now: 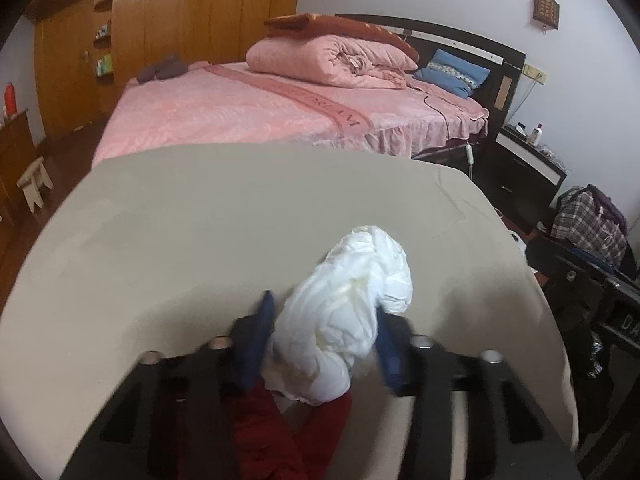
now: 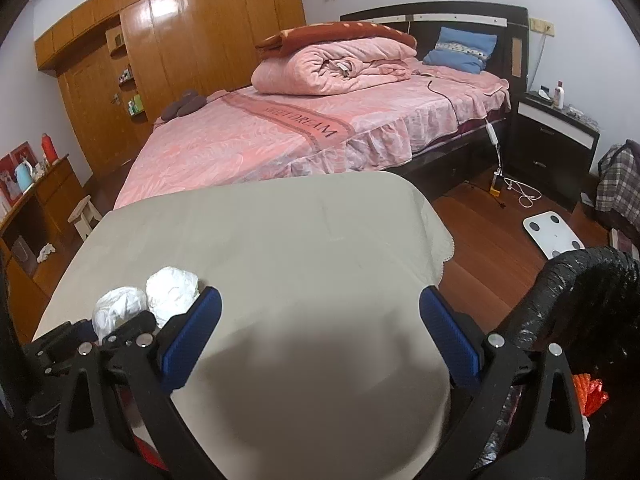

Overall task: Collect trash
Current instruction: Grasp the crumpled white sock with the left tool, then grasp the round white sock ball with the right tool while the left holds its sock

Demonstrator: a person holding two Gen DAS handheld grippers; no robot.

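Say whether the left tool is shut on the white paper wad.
Shut on it: the left tool has blue pads pressing both sides of the paper wad.

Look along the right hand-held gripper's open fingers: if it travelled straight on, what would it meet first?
Most likely the beige tablecloth: the right hand-held gripper tilts down at bare cloth, nothing between its fingers. Depth is uncertain.

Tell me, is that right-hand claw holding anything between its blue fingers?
No: the right gripper stands wide open over the bare beige tablecloth, with nothing between its blue fingers.
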